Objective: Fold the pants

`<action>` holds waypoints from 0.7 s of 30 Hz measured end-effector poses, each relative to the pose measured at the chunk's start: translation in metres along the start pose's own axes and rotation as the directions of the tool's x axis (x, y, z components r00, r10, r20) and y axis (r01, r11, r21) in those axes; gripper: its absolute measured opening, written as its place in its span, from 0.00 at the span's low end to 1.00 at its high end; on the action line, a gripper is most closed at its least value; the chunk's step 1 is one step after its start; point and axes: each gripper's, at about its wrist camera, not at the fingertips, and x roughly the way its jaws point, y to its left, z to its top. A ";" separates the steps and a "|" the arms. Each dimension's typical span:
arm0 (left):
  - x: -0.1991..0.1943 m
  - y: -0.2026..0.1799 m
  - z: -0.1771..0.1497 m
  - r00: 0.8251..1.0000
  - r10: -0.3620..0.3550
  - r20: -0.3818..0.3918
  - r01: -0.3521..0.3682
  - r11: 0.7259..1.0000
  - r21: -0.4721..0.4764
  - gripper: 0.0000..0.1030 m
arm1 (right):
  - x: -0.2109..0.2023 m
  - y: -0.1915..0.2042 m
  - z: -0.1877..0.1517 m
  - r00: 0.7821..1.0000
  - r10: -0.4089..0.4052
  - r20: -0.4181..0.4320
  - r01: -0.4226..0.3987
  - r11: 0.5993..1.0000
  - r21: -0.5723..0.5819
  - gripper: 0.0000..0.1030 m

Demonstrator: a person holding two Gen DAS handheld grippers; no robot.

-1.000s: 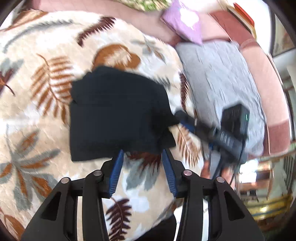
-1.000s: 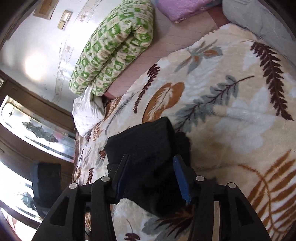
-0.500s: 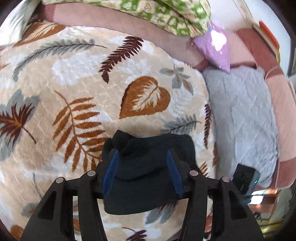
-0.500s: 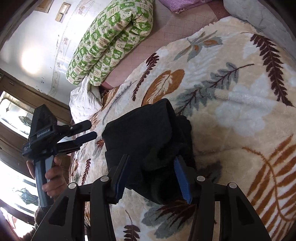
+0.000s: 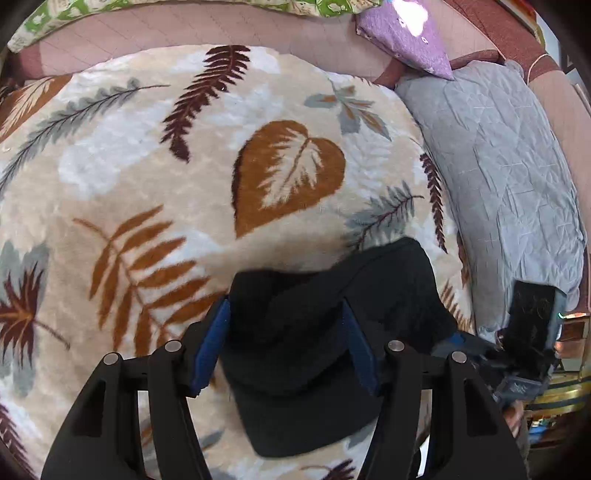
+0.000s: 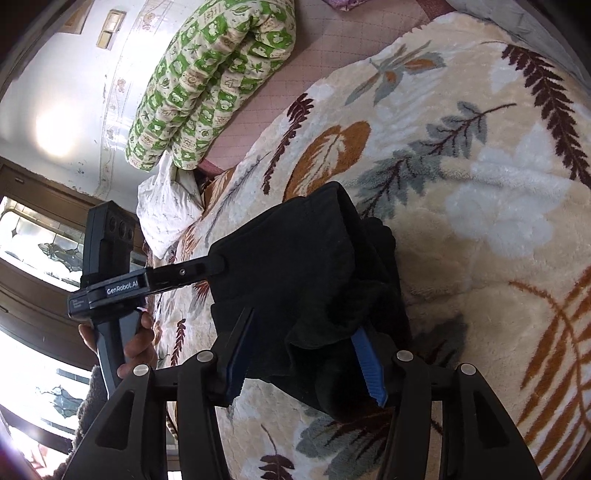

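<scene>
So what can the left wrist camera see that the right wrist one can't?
Left wrist only: the purple pillow and the grey quilt beside the blanket. Right wrist only: the white wall, the window, and the hand holding the left gripper. Both share the black pants on the leaf-print blanket and the green patterned quilt.

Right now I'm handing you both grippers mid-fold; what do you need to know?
Left gripper: jaws closing, pants between them, pads not clearly pressing.
Right gripper: jaws apart, astride the opposite edge of the pants, cloth draped over one pad.
Pants: a compact black bundle lying on the leaf-print blanket.
Done: folded down to several layers.
Left: probably one last fold or a tidy, then let go.
</scene>
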 end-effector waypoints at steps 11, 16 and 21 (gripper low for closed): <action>0.011 0.014 0.010 0.996 -0.055 -0.063 0.050 0.996 -0.078 0.22 | 0.017 0.044 -0.055 0.983 0.172 -0.068 -0.171 0.985 0.018 0.52; 0.009 0.015 0.009 0.996 -0.062 -0.071 0.056 0.995 -0.077 0.22 | 0.066 0.043 -0.064 0.981 0.188 -0.052 -0.175 0.966 0.191 0.52; 0.008 0.017 0.009 0.996 -0.056 -0.075 0.049 0.995 -0.085 0.20 | 0.096 0.050 -0.070 0.983 0.182 -0.003 -0.173 0.942 0.287 0.37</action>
